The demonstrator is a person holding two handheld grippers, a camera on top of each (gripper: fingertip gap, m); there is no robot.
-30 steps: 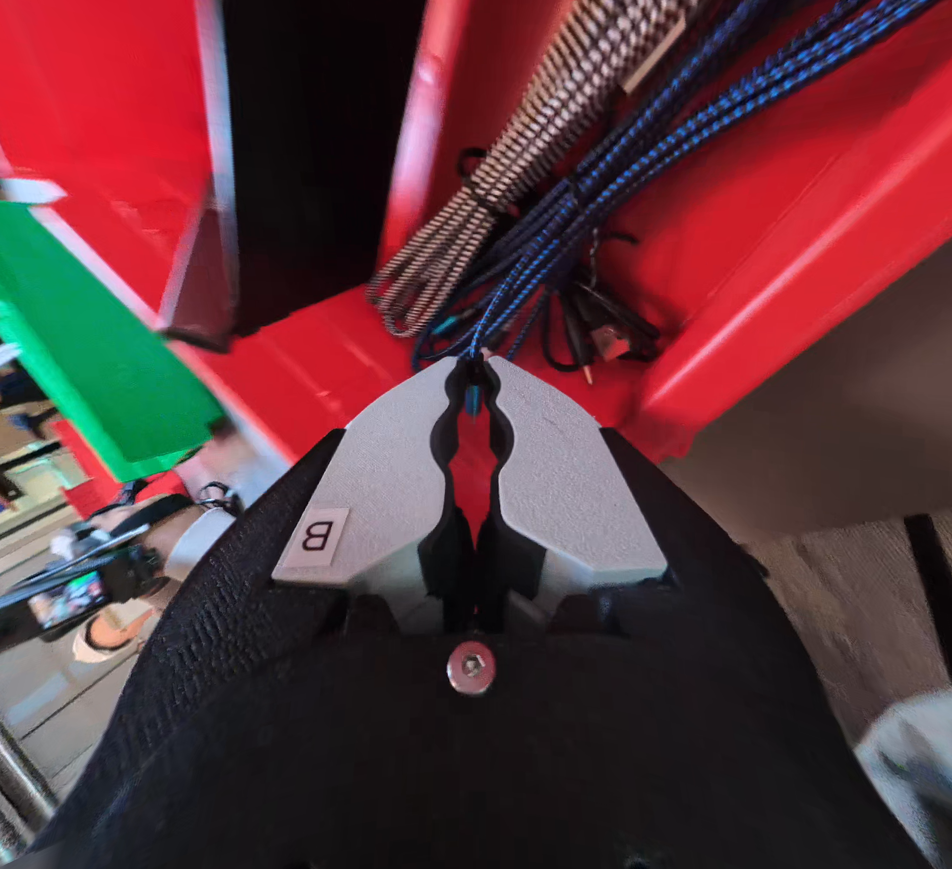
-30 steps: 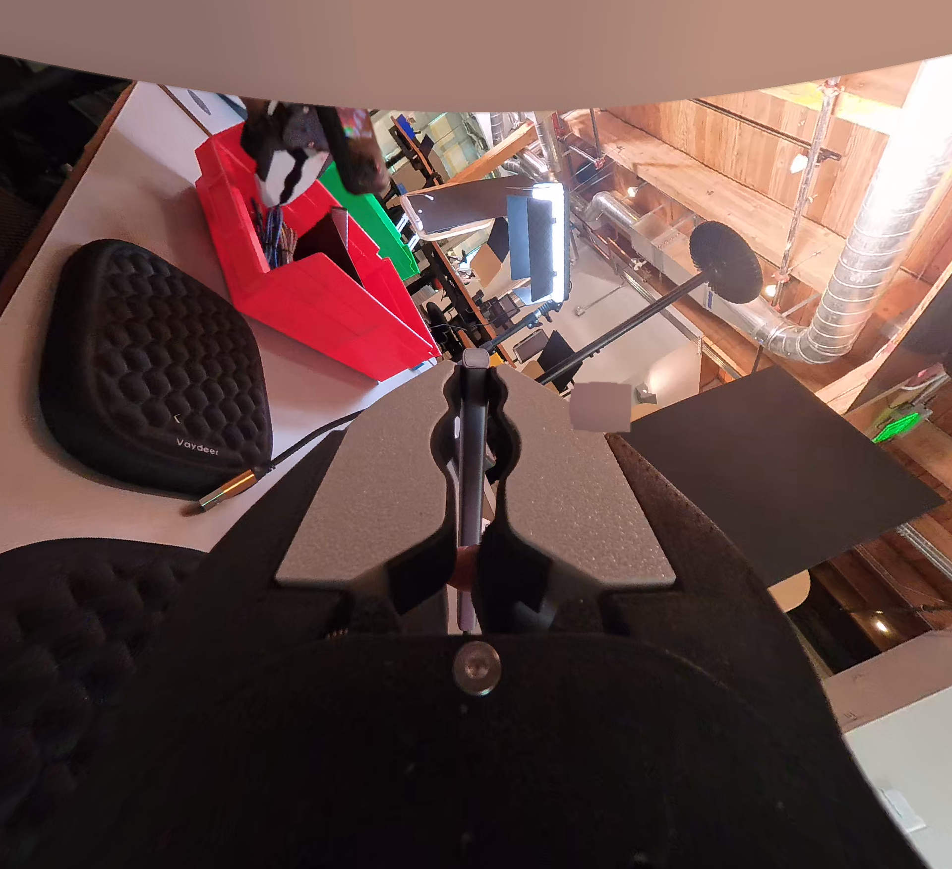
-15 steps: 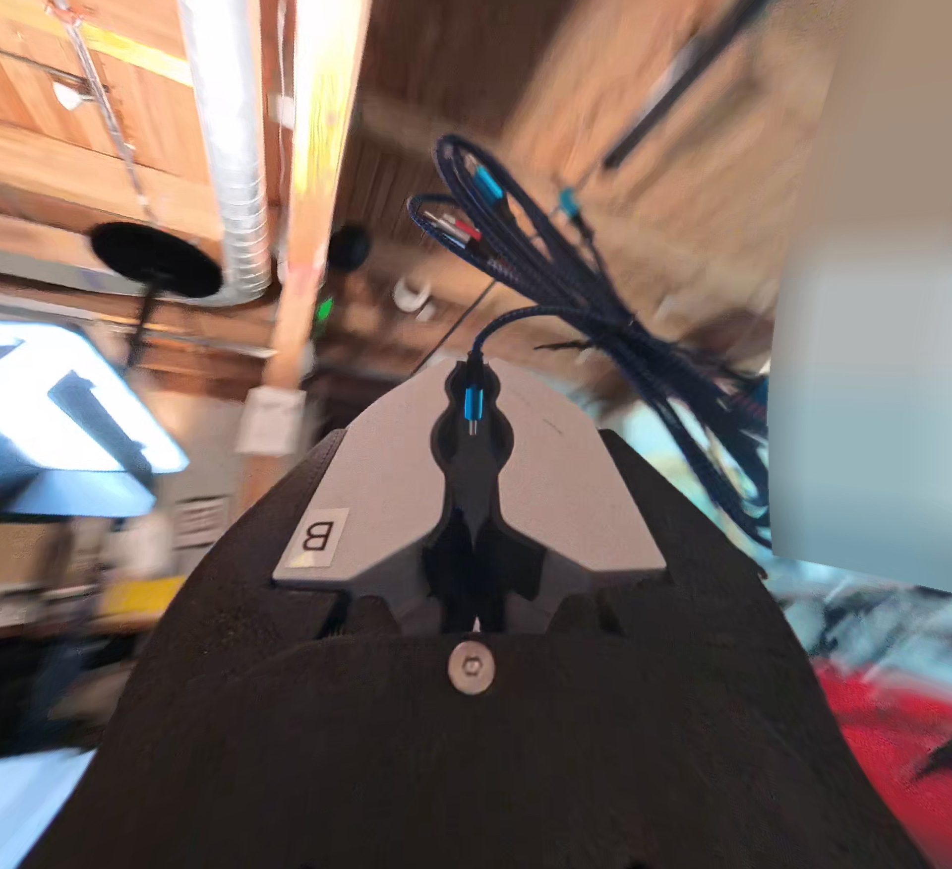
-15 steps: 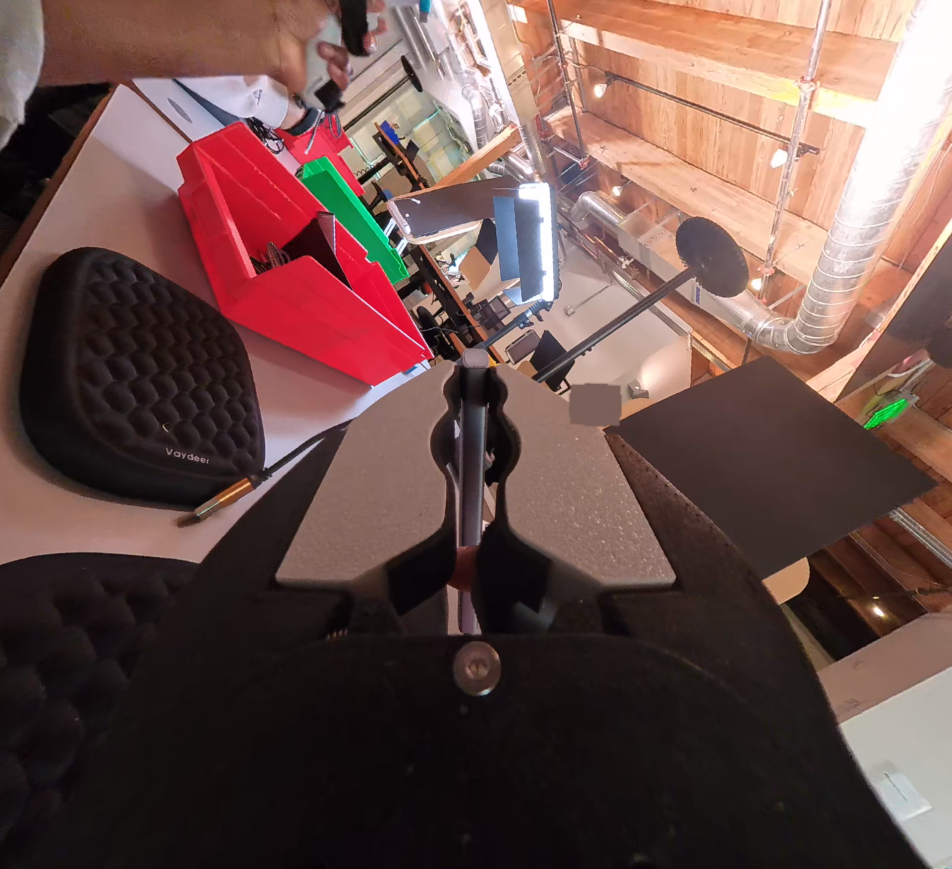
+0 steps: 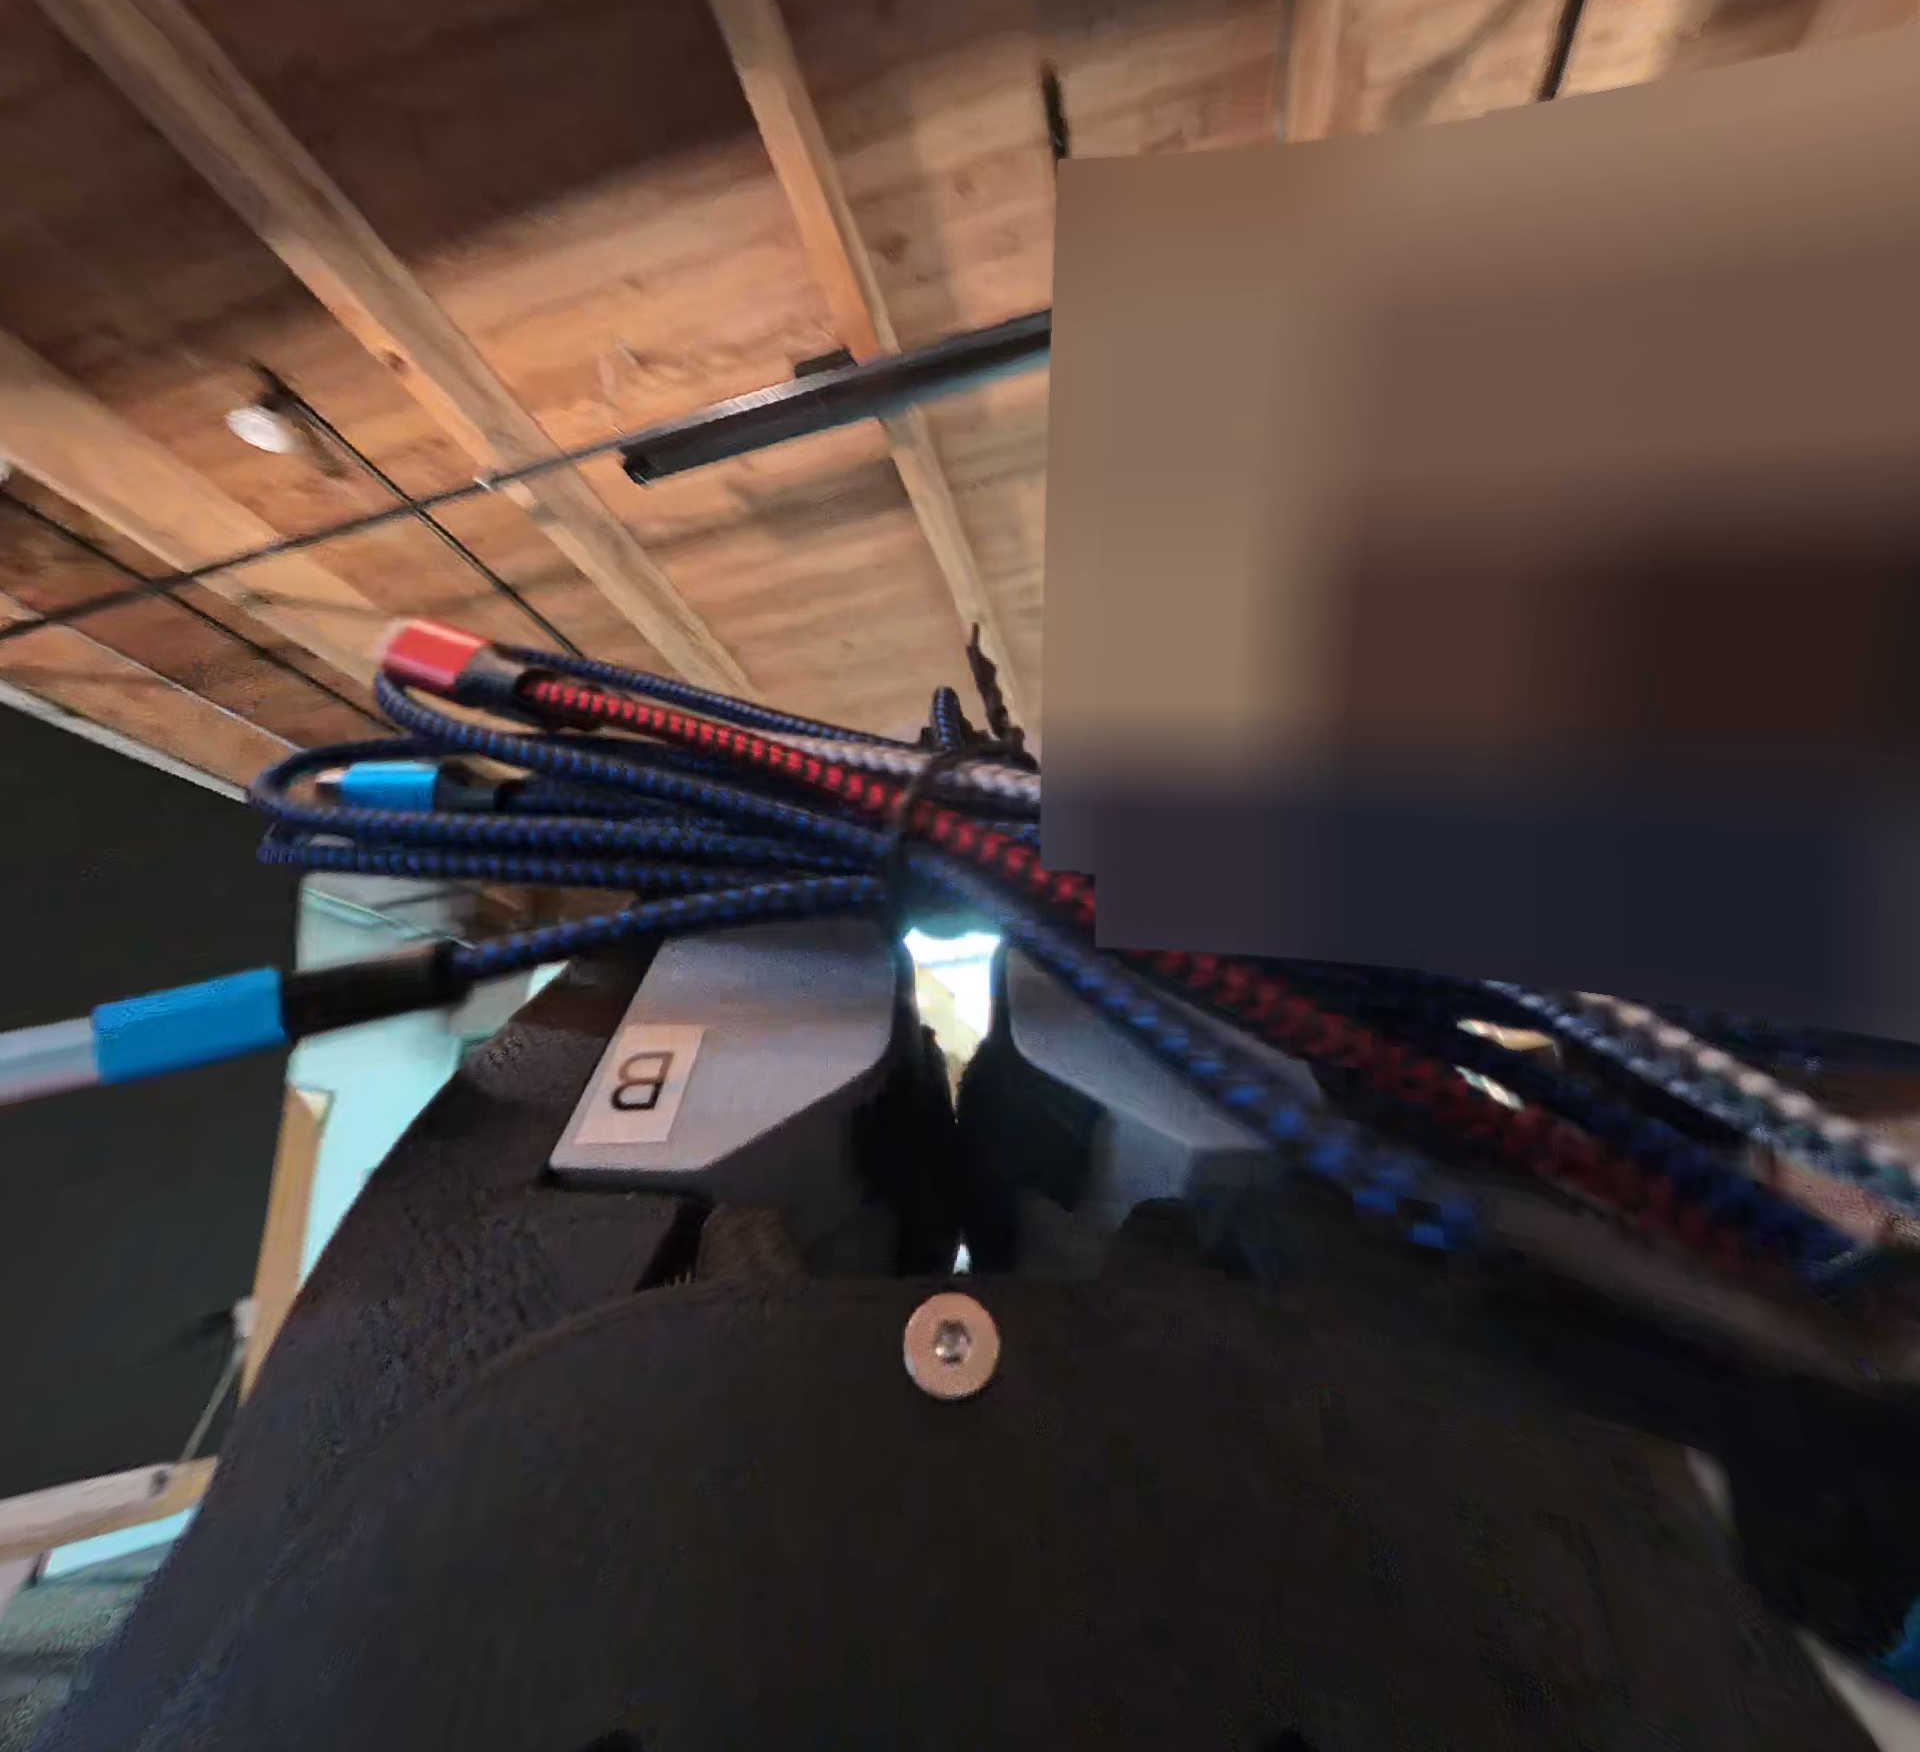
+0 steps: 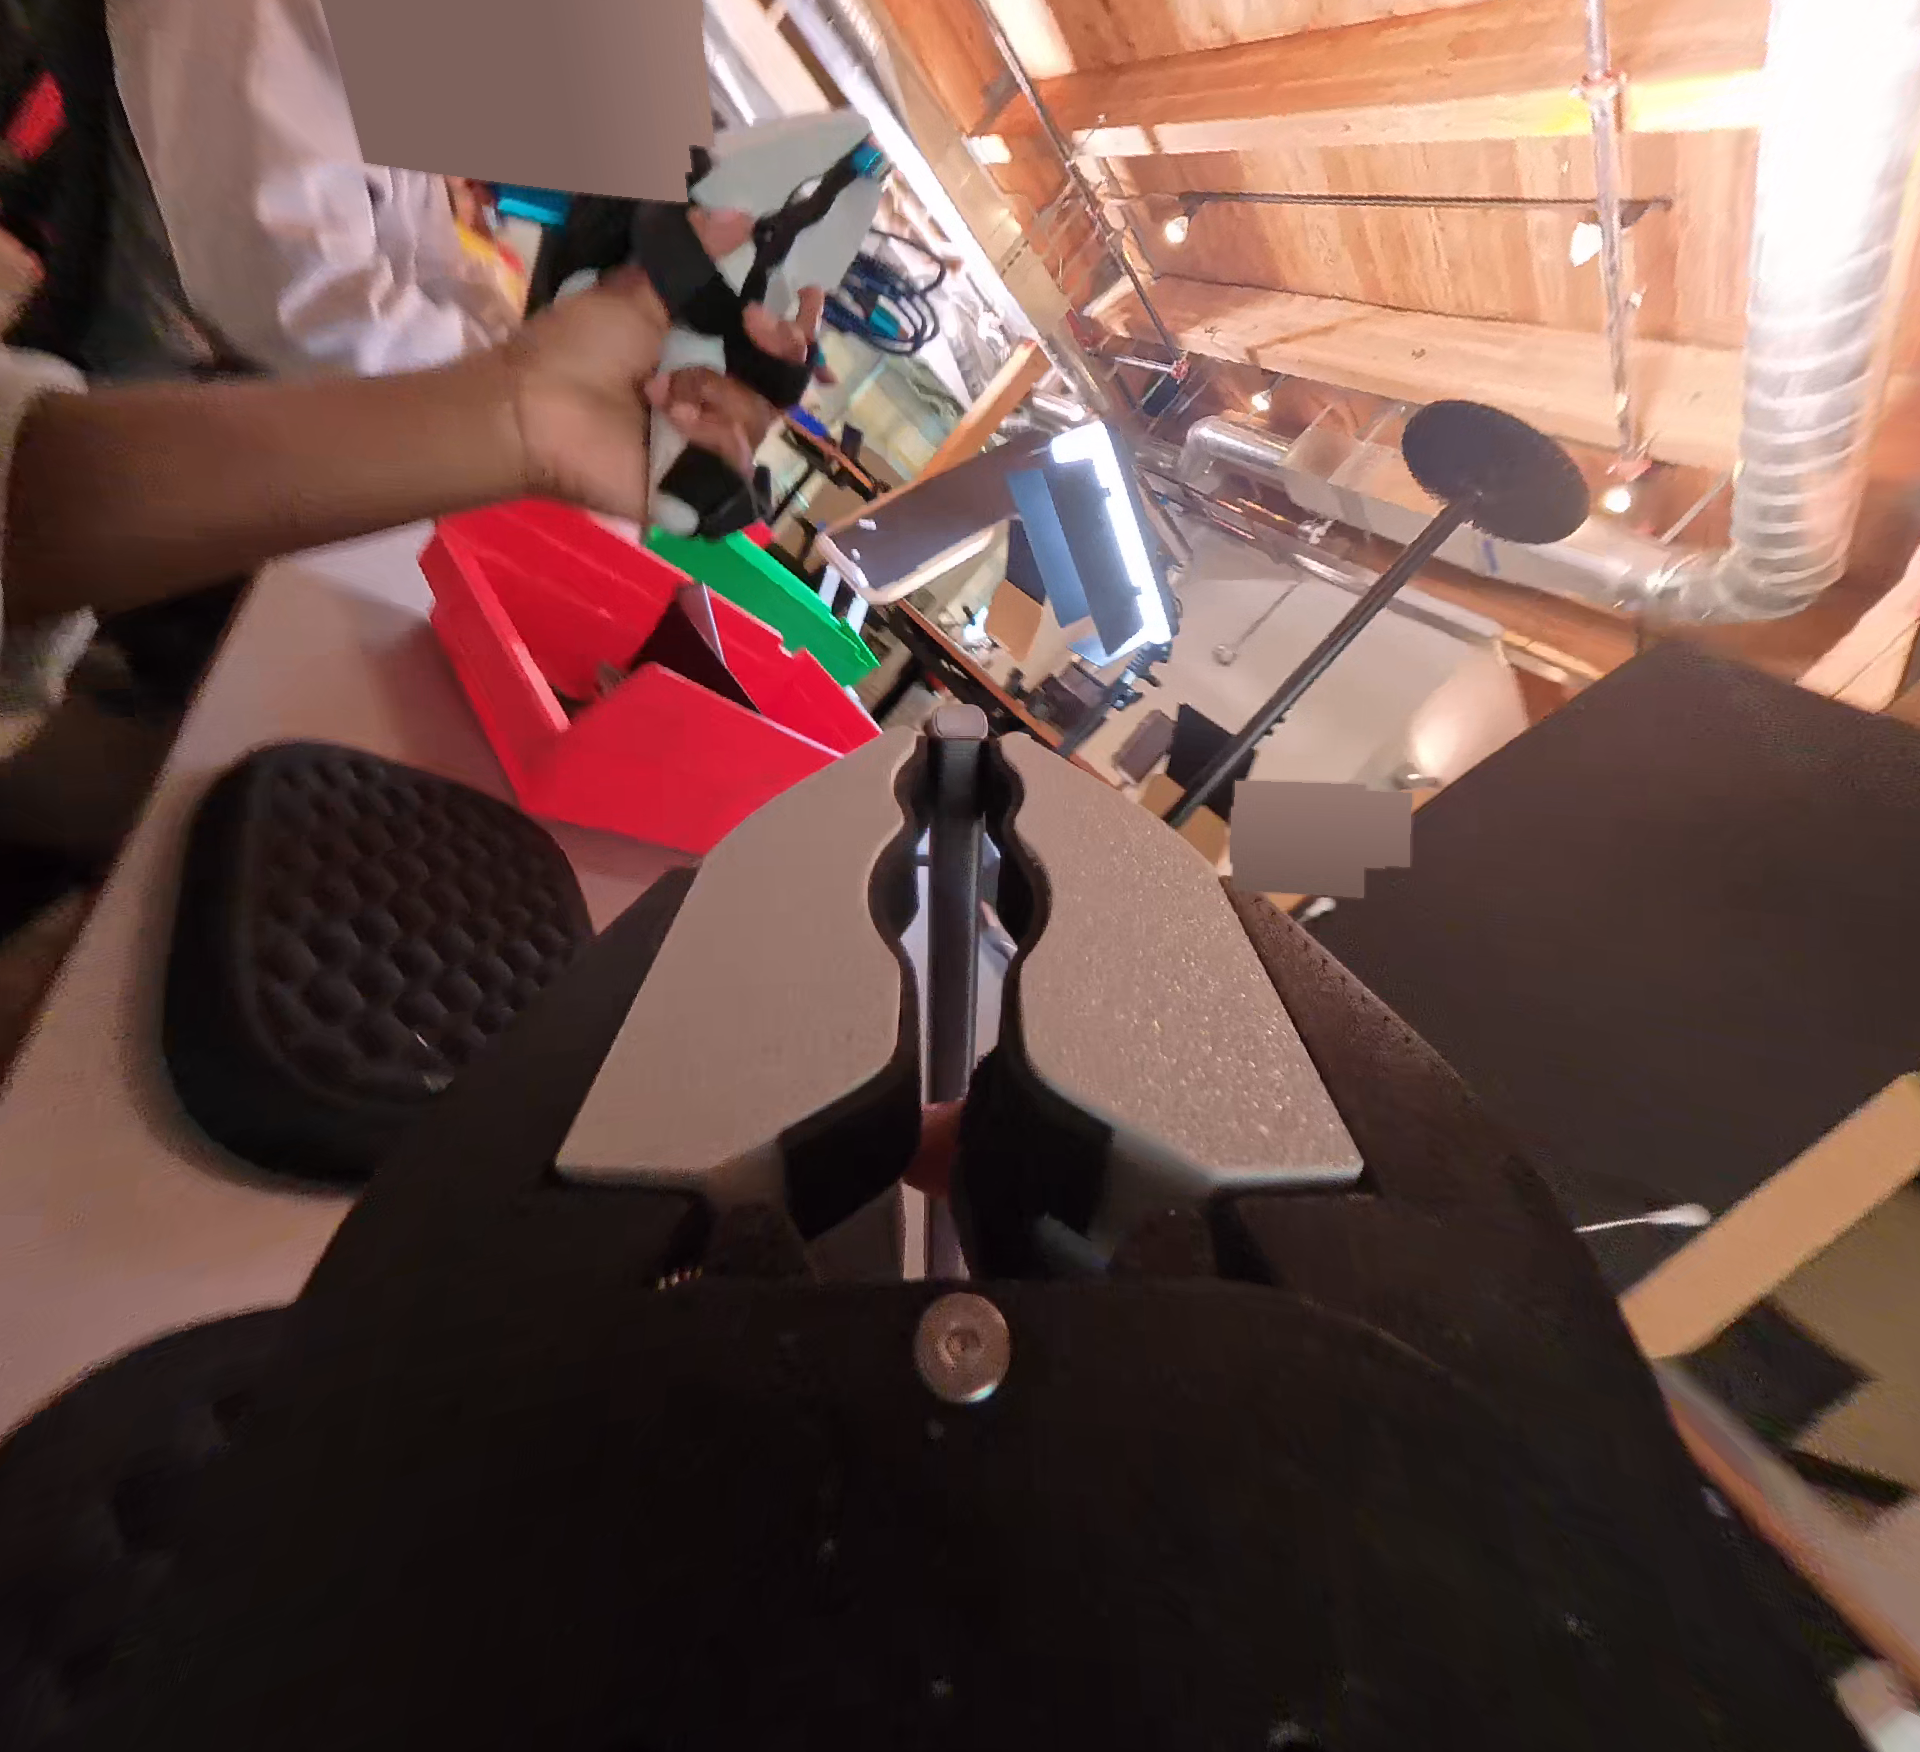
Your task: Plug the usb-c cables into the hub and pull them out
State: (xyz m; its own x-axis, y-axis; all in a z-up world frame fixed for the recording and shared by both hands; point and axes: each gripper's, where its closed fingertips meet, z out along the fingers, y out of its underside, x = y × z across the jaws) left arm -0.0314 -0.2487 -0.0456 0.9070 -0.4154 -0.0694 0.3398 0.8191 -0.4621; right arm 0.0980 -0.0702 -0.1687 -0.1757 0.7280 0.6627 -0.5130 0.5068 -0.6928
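Observation:
My left gripper (image 5: pixel 951 935) points up at a wooden ceiling and is shut on a tied bundle of blue and red braided usb-c cables (image 5: pixel 665 829). The bundle drapes across the fingertips and hides them. A blue plug (image 5: pixel 187 1022) sticks out to the left, and a red plug (image 5: pixel 431 653) sits above it. My right gripper (image 6: pixel 958 746) is shut on the thin dark grey hub (image 6: pixel 954 913), seen edge-on above the table. In the right wrist view the left gripper (image 6: pixel 769 248) is held high in a person's hand, with the cables (image 6: pixel 883 300) hanging from it.
A red bin (image 6: pixel 644 736) and a green bin (image 6: pixel 769 590) stand on the white table (image 6: pixel 125 1214). A black quilted case (image 6: pixel 364 933) lies in front of the red bin. The person's forearm (image 6: pixel 260 466) reaches across above the bins. A black panel (image 6: pixel 1662 923) stands at the right. My hands' fingertips stand some 25 centimeters from each other. From my right tips it is roughly 20 centimeters to the black quilted case (image 6: pixel 364 933); from my left, 30 centimeters.
My left gripper lifted the cable bundle out of the red bin and swung up toward the ceiling; the bundle now lies across its tips. My right gripper kept hold of the hub, tilting slightly.

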